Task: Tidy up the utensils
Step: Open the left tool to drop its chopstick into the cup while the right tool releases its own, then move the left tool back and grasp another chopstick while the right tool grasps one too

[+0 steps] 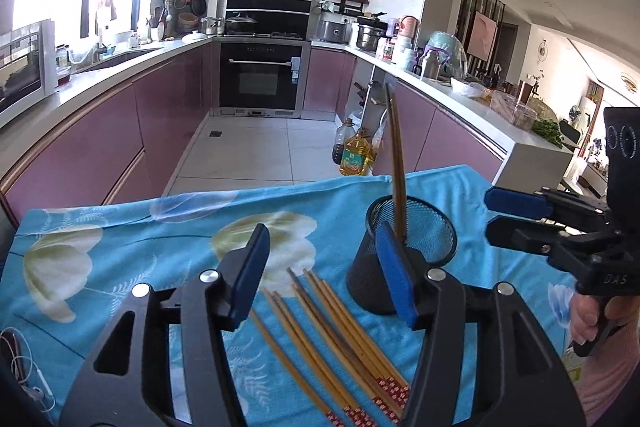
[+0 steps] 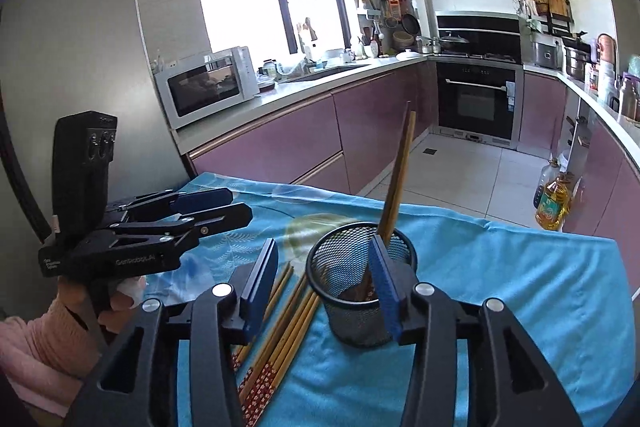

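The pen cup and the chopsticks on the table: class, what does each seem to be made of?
Pen cup: probably black-coated metal mesh; you can see through its fine grid wall. Chopsticks: apparently bamboo or wood, matte tan with straight grain, their ends red-patterned.

Chopsticks (image 1: 340, 343) beside holder (image 1: 404, 259)

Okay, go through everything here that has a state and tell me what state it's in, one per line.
Left gripper: open, empty, above the loose chopsticks.
Right gripper: open, empty.
Mesh holder: upright on the blue cloth, holding chopsticks.
Chopsticks in holder: standing, leaning on the rim.
Loose chopsticks: lying flat on the cloth beside the holder.
Oven door: closed.
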Available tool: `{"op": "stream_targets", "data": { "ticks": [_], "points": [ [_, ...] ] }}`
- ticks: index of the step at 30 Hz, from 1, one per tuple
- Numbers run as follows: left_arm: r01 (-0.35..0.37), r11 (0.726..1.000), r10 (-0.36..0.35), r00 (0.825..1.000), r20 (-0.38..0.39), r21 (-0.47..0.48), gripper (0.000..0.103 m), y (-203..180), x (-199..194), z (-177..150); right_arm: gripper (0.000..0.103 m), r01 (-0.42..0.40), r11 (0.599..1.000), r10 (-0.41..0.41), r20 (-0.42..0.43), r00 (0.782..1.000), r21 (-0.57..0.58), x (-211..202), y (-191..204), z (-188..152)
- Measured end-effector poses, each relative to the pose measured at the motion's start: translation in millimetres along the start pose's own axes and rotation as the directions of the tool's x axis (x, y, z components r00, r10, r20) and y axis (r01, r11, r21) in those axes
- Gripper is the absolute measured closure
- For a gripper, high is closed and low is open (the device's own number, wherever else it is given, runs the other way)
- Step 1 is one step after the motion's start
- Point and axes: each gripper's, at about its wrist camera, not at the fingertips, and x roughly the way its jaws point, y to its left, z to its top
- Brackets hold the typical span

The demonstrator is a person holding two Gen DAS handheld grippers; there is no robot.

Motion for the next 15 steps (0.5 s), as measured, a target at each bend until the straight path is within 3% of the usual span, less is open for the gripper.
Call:
{"op": "stream_targets", "data": {
  "ticks": [6, 11, 15],
  "points": [
    [-0.038, 0.998, 0.032, 0.994, -0.101, -0.051, 0.047, 25.8, 2.2, -42.0, 0.058, -0.017, 1.0, 0.015, -0.107, 0.994, -0.021, 17.9, 19.1, -31.2],
    [-0.063, 0.994, 0.045, 0.979, -0.201, -0.085, 0.048, 36.7, 16.6, -75.3, 0.059, 0.008, 1.0, 0.0, -0.241, 0.97, 0.03, 54.6, 20.0, -62.9],
    [-0.062, 0.993, 0.036, 0.969, -0.245, -0.099, 0.048, 37.8, 22.7, -92.5, 0.063, 0.028, 0.998, -0.009, -0.292, 0.956, 0.061, 70.7, 20.6, -79.1]
  ]
}}
